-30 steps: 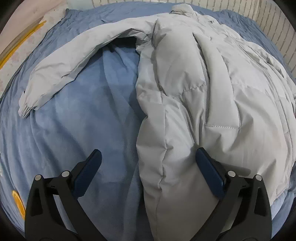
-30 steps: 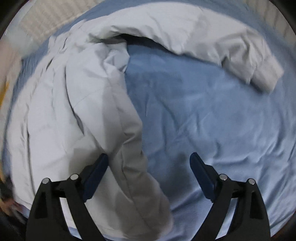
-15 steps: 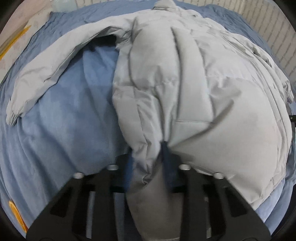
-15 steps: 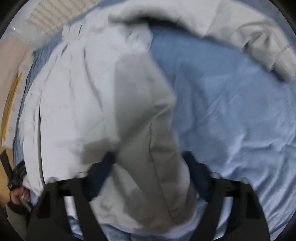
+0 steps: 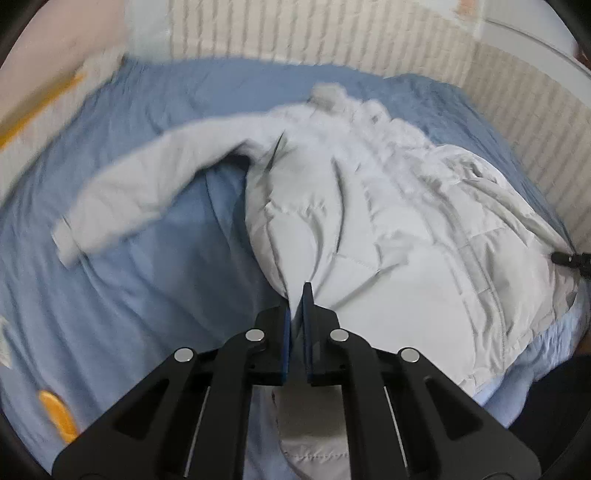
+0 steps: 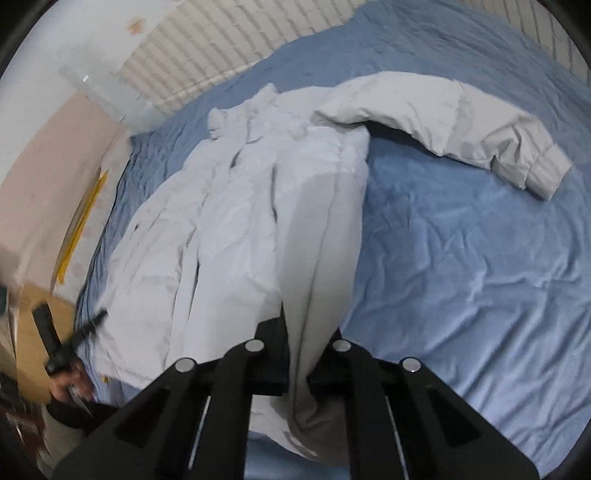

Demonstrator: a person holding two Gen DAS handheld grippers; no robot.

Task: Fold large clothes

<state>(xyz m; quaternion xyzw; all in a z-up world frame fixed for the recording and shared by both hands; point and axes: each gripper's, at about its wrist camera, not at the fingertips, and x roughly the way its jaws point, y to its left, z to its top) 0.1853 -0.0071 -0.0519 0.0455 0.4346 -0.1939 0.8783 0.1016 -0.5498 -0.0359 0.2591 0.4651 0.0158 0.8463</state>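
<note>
A pale grey puffer jacket point(image 5: 388, 221) lies spread on a blue bedsheet point(image 5: 129, 295). In the left wrist view, my left gripper point(image 5: 297, 295) is shut on the jacket's left side edge and lifts it. One sleeve point(image 5: 147, 195) stretches out to the left. In the right wrist view, the jacket point(image 6: 221, 229) fills the left half, and my right gripper point(image 6: 303, 325) is shut on its right side edge, which hangs between the fingers. The other sleeve point(image 6: 461, 133) lies out to the right with its cuff point(image 6: 543, 173) at the end.
A ribbed cream wall point(image 5: 332, 33) borders the bed at the back and right. The right gripper's tip point(image 5: 572, 260) shows at the jacket's far edge. The left gripper and hand point(image 6: 62, 354) show at the bed's left side, by a wooden surface point(image 6: 33, 325).
Both grippers closed from open onto the jacket's two side edges, then rose, lifting the edges so more of the bed and wall shows.
</note>
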